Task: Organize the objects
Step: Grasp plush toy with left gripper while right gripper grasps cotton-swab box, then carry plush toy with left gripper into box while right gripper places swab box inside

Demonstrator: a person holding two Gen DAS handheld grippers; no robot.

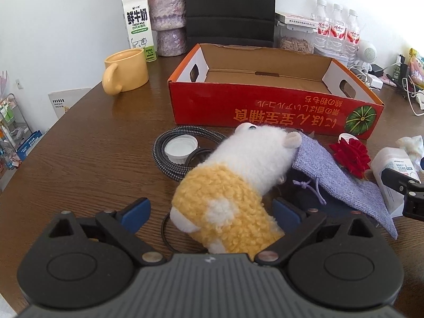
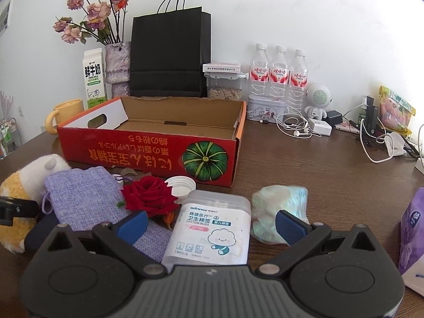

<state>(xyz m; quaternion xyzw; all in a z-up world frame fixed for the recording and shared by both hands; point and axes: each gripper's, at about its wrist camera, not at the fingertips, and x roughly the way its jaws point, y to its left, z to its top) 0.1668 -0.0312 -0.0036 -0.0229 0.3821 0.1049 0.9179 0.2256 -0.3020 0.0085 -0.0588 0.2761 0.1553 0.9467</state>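
A white and yellow plush toy lies on the brown table between the jaws of my left gripper, which is open; the left pad stands clear of it. My right gripper is open too, with a clear box of cotton buds lying between its fingers, untouched. Between the two lie a purple cloth pouch, a red rose and a white cap. Behind them stands an empty red cardboard box, open at the top.
A coiled braided cable lies left of the plush. A crumpled pale packet and a purple pack lie to the right. A yellow mug, milk carton, black bag, water bottles and earphones line the back.
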